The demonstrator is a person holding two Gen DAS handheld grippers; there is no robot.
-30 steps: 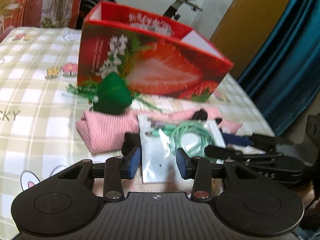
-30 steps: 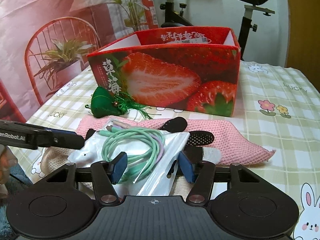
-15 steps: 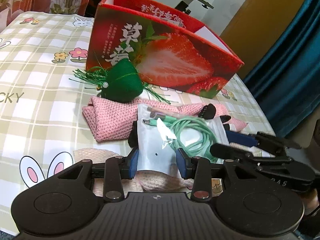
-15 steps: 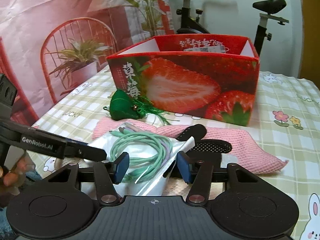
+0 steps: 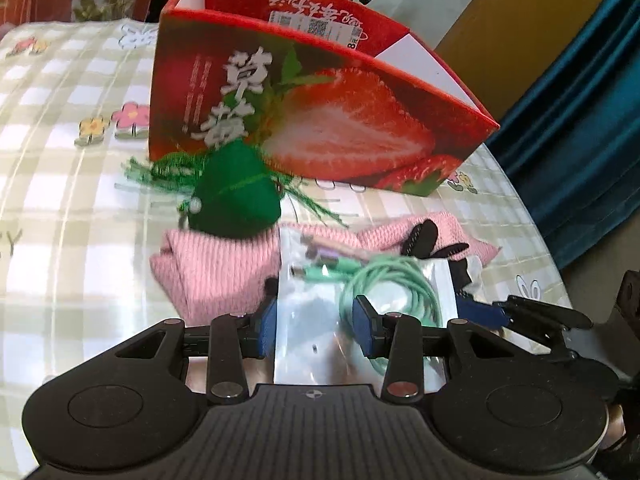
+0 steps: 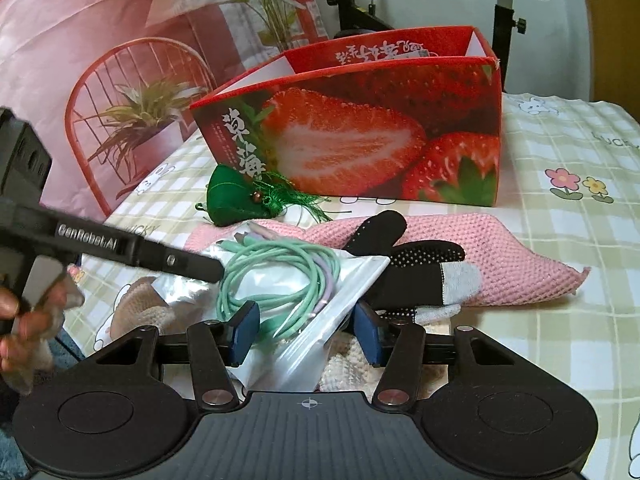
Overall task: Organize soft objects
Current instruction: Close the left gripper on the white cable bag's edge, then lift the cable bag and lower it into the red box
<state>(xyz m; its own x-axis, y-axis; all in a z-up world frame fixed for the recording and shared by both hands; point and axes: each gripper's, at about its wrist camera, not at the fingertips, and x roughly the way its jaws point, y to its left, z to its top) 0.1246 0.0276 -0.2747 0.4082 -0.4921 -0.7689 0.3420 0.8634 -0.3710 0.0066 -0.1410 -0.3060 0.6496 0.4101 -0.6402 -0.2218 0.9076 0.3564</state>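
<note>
Checked tablecloth (image 6: pixel 560 240): glossy cable pouch (image 6: pixel 320 320) between both part-open hand-held grippers (image 5: pixel 315 327) (image 6: pixel 306 330); grip unclear.

Home, lived-in room, not a lab. Table wears a checked cloth (image 6: pixel 560 240) printed with bunnies and flowers; an exercise bike (image 6: pixel 508 4) stands behind its far edge, a teal curtain (image 5: pixel 580 120) hangs off the right edge. A pink sheet printed with a chair and plants (image 6: pixel 120 80) hangs at the left edge.
</note>
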